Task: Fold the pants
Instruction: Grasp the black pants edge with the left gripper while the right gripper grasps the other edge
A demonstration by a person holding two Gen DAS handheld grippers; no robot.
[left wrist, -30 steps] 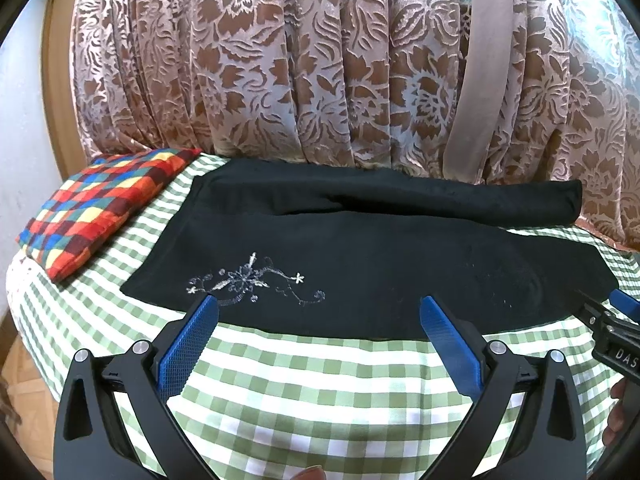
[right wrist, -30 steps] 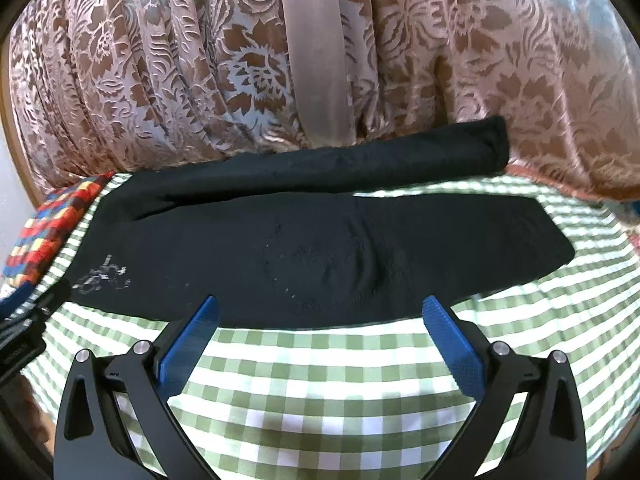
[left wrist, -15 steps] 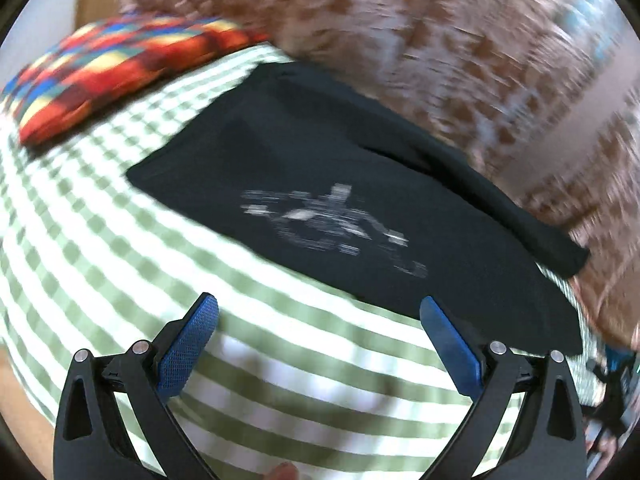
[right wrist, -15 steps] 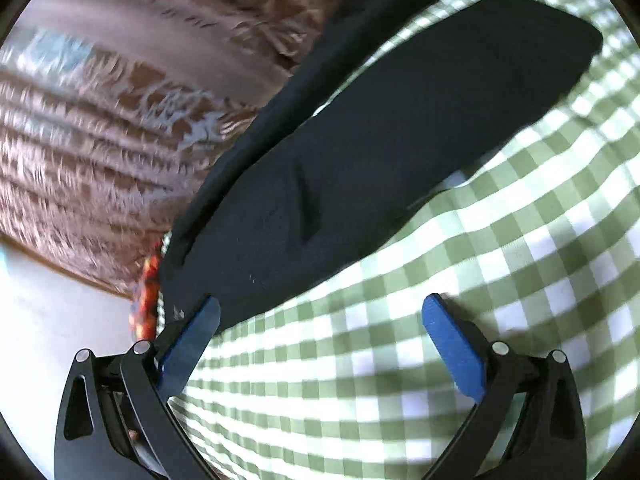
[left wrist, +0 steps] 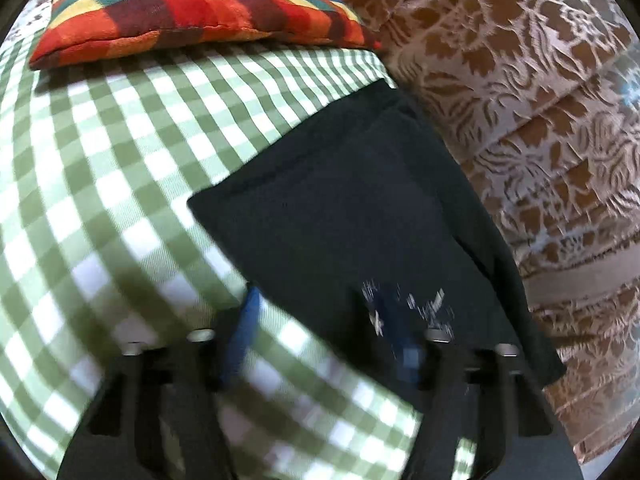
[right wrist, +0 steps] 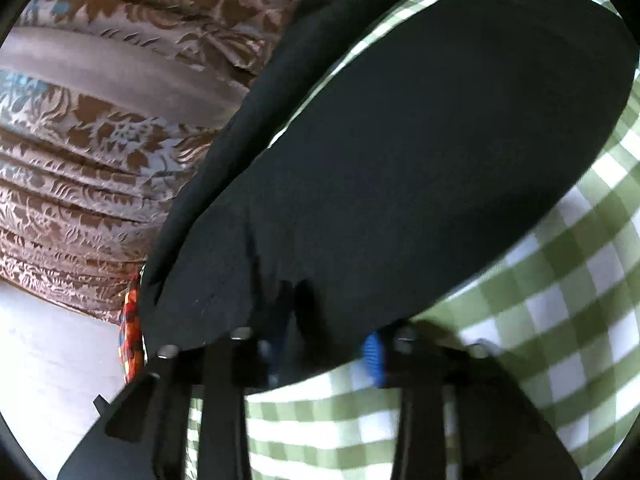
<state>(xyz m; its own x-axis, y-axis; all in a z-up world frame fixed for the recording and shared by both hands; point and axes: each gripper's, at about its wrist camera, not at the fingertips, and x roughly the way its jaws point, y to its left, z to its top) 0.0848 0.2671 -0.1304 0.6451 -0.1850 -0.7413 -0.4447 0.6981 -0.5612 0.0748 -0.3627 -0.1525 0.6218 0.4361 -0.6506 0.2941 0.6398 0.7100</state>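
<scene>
Black pants (left wrist: 360, 216) lie flat on green gingham cloth (left wrist: 100, 168), curtain at 2 o'clock. Left gripper (left wrist: 324, 344) and right gripper (right wrist: 324, 350) both straddle the near hem, jaws w/ a gap (blurred, closing?). Soft, limp fabric; pinch edge layers together
</scene>
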